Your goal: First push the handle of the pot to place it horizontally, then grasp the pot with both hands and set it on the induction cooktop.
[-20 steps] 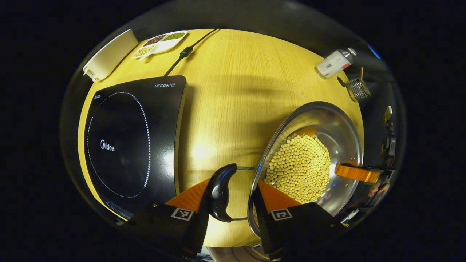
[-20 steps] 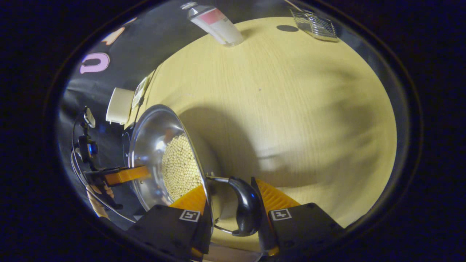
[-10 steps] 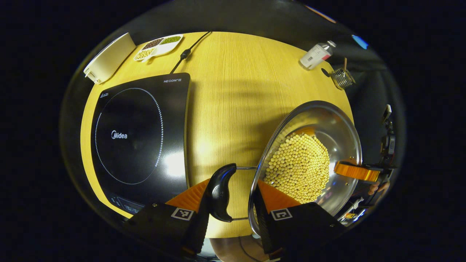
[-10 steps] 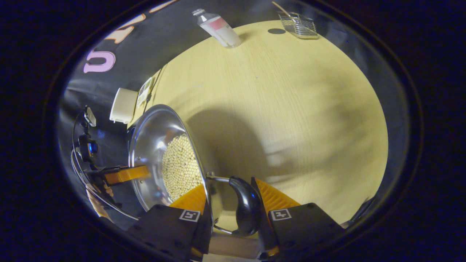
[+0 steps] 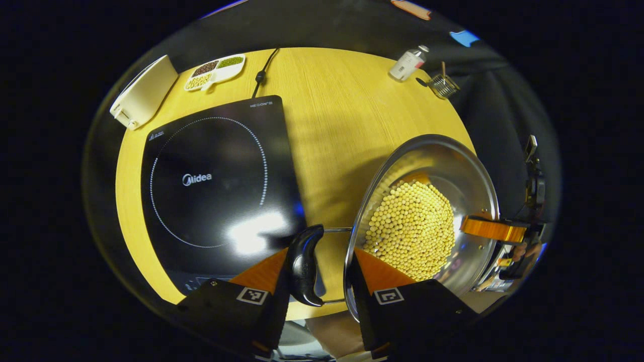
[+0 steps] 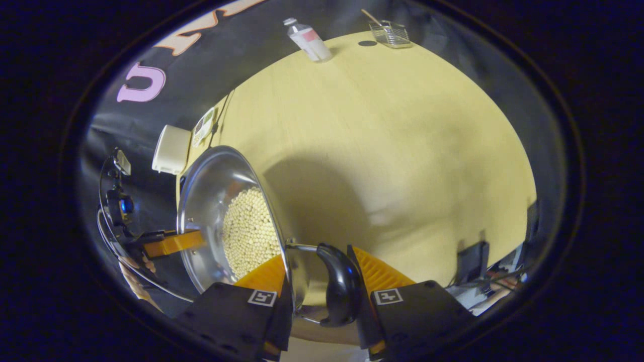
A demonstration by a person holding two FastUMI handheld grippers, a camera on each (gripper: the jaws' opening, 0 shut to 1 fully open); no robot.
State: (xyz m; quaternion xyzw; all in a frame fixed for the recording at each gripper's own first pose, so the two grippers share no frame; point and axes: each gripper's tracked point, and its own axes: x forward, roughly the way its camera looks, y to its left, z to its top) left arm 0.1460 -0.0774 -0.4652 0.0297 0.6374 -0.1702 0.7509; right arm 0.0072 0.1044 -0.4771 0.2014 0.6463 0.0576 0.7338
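A steel pot [image 5: 453, 171] full of soybeans [image 5: 410, 226] hangs above the wooden table [image 5: 327, 115], to the right of the black induction cooktop [image 5: 216, 186]. My left gripper [image 5: 319, 251] is shut on the pot's black side handle [image 5: 304, 264] and rim. On the far rim, the right gripper [image 5: 495, 229] holds the other side. In the right gripper view, my right gripper [image 6: 314, 259] is shut on the other black handle [image 6: 339, 286], with the pot [image 6: 211, 186] to its left. The left gripper [image 6: 173, 242] clamps the opposite rim there.
Behind the cooktop lie a white box [image 5: 143, 90], a divided dish of beans [image 5: 214, 73] and the power cord [image 5: 261, 75]. A bottle [image 5: 407, 63] and a wire basket [image 5: 444, 85] stand at the table's far right edge. Bare tabletop [image 6: 392, 141] spreads beside the pot.
Both grippers have risen with the pot held between them, so the table looks farther off. The cooktop has drawn closer to the left handle.
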